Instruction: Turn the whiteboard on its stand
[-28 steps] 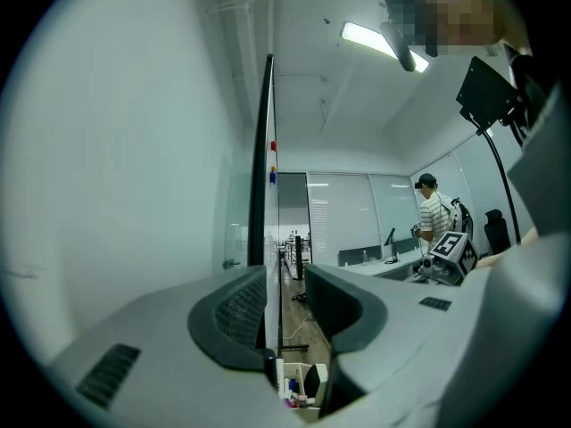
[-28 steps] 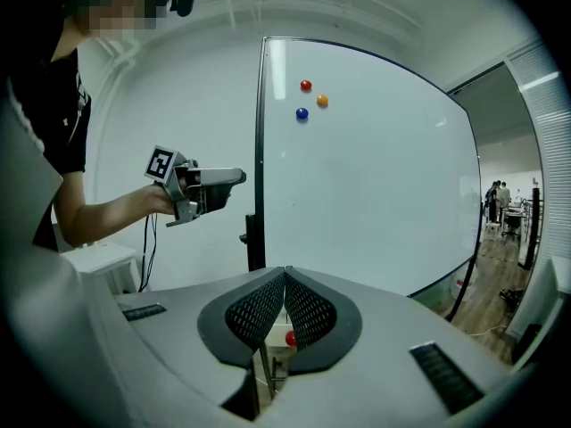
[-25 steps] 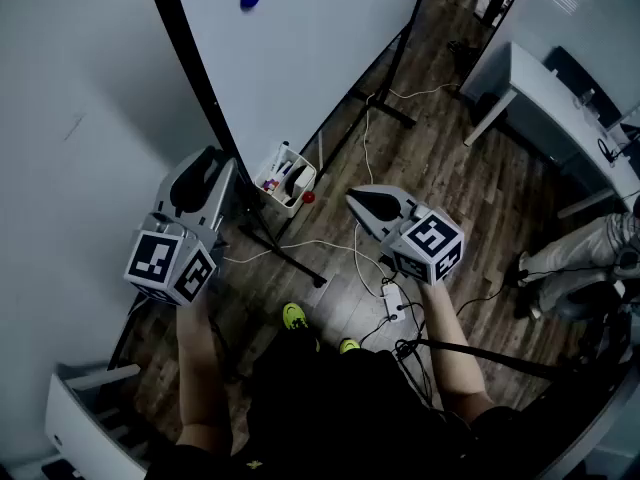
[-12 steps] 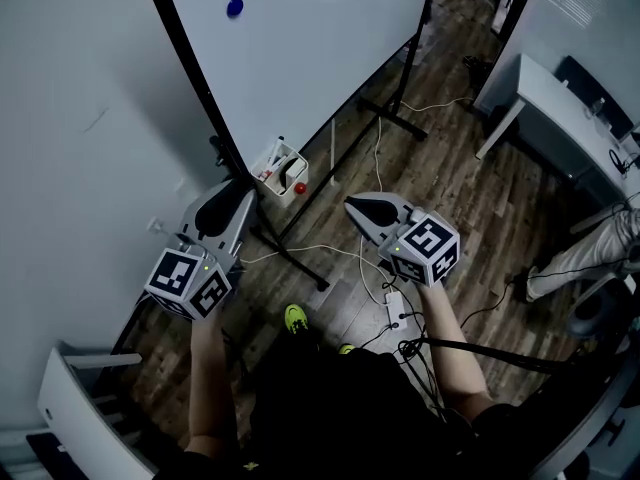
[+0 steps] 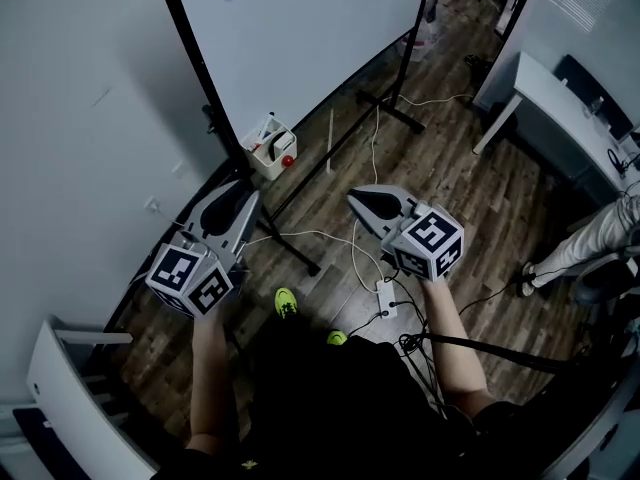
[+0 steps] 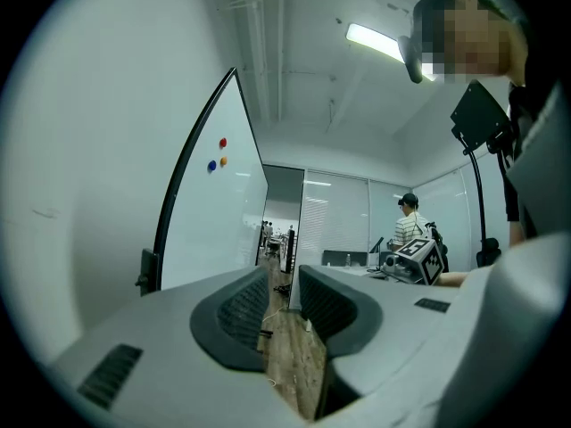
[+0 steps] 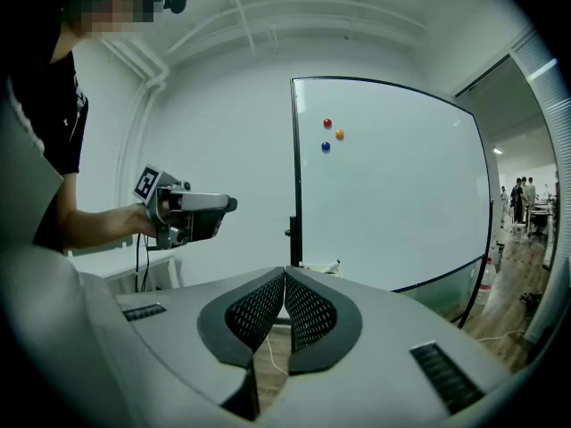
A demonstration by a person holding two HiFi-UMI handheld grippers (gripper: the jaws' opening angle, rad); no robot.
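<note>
Two tools show in the head view, the left gripper (image 5: 240, 192) and right gripper (image 5: 358, 200), both apart from the upright whiteboard (image 5: 310, 28) ahead. Left gripper view: jaws parted, just been closing, nothing between them. Right gripper view: jaws clenched together, empty, whiteboard beyond.

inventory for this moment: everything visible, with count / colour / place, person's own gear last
whiteboard: 1, white with black frame, beside the wall
magnets: 3, red, orange and blue, high on the board
basket: 1, white, low by the board's near post, markers inside
cables: several, white, across the wooden floor
power strip: 1, white, on the floor ahead of the person
desk: 1, white, right side
another person: 1, light trousers, right edge, mostly cut off
shoes: 2, yellow-green, wearer's own
left gripper: 1, grey, jaws apart after just closing partway, nothing between
right gripper: 1, grey, jaws together, empty
</note>
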